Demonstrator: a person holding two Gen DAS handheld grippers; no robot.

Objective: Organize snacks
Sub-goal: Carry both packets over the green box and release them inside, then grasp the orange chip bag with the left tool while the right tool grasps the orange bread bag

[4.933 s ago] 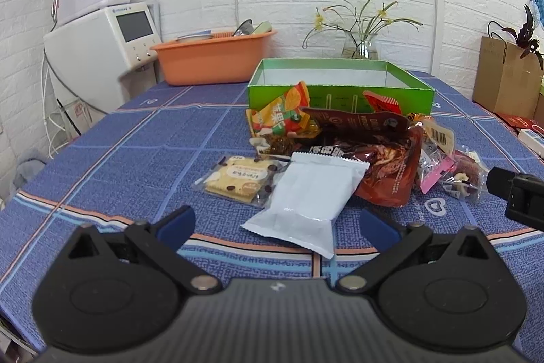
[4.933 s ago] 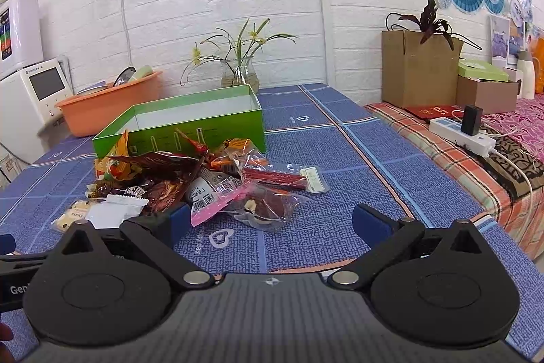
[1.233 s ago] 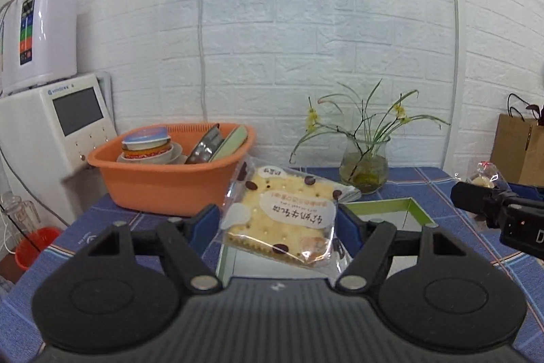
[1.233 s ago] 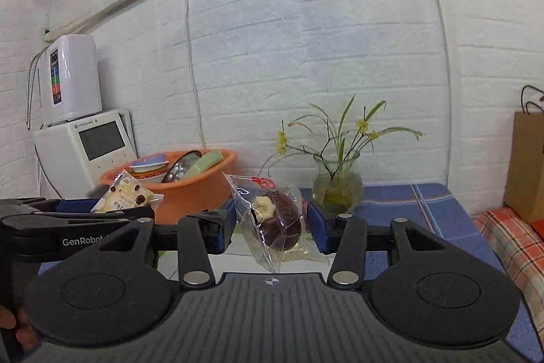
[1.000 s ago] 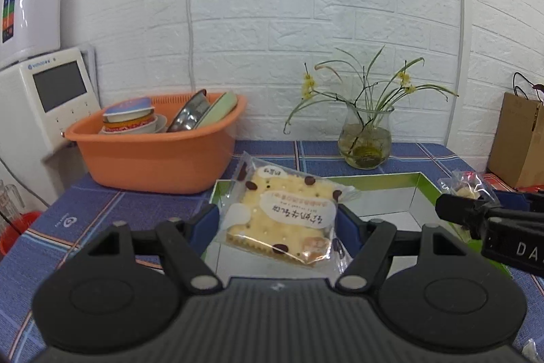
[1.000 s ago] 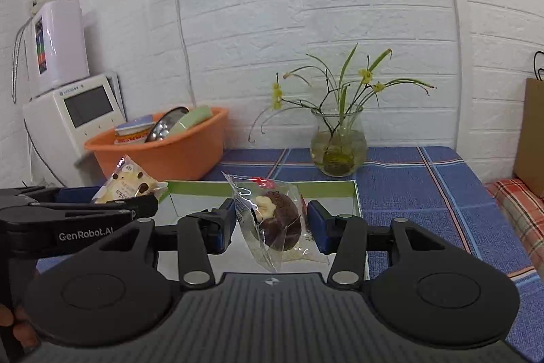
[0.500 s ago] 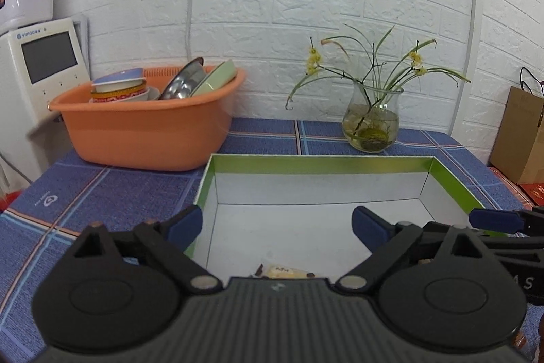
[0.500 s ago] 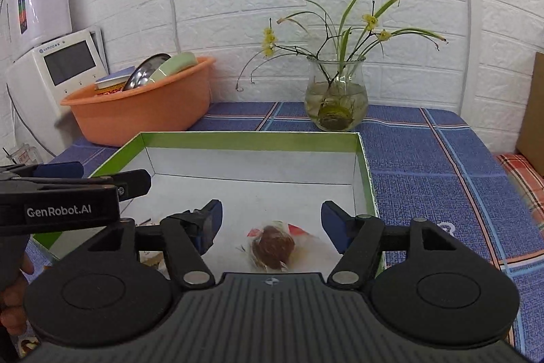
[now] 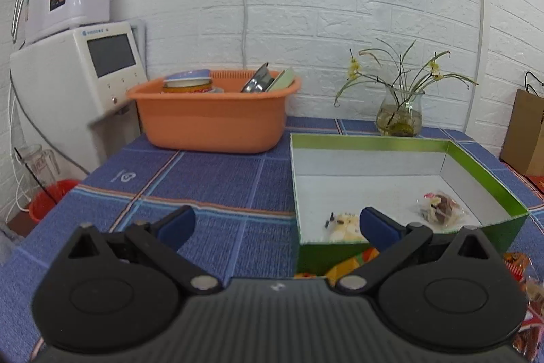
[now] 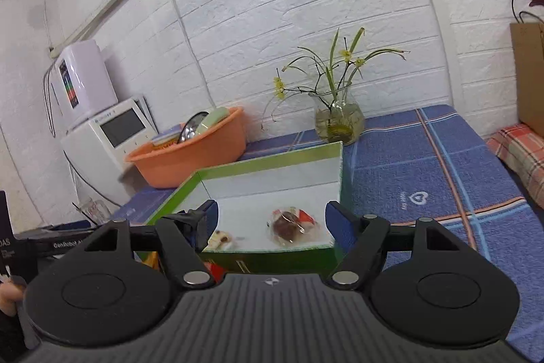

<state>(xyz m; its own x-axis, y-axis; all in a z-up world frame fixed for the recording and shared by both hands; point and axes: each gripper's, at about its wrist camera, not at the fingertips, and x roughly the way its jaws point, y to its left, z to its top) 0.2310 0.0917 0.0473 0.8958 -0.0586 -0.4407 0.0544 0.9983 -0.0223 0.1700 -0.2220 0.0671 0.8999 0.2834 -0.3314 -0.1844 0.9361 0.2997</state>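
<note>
The left gripper (image 9: 277, 221) is still spreading its jaws, with nothing between them, above the blue cloth (image 9: 210, 179) just left of the green box (image 9: 489, 179). The right gripper (image 10: 272, 216) stands wide and empty at the box's near wall. Inside the box, near that wall, lie a biscuit pack (image 9: 345, 223) and a chocolate cake pack (image 10: 292, 227), a little apart. More snacks (image 9: 353, 264) lie before the box. Behind stand an orange basin (image 9: 210, 121) and a vase (image 10: 336, 118).
</note>
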